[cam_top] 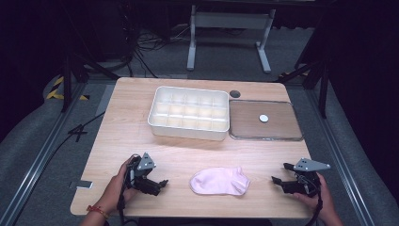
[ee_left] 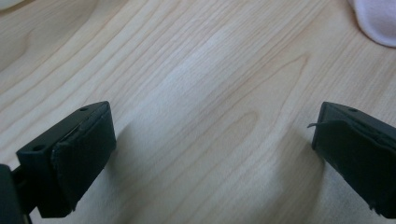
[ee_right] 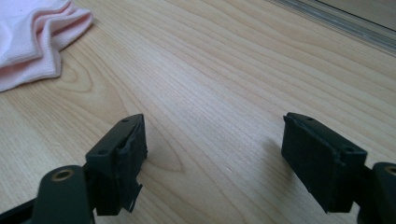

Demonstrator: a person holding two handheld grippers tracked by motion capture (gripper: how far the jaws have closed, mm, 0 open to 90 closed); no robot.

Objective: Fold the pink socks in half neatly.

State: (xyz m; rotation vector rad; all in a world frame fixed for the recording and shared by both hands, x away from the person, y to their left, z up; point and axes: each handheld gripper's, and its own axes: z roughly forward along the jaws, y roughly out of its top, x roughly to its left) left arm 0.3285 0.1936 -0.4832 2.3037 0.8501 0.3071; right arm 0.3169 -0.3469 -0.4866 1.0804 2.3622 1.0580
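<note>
Your left hand-held gripper (cam_top: 159, 184) low over desk (cam_top: 117, 136) at near-left edge, jaws spread wide, bare wood between them. Pink sock (cam_top: 219, 181) lies flat at near-centre, between both grippers, touching neither. White divided tray (cam_top: 189, 113) sits farther back, clear lid (cam_top: 265, 120) just beside it on right. Your right hand-held gripper (cam_top: 278, 180) at near-right, jaws spread, nothing between them, pointing toward sock.
</note>
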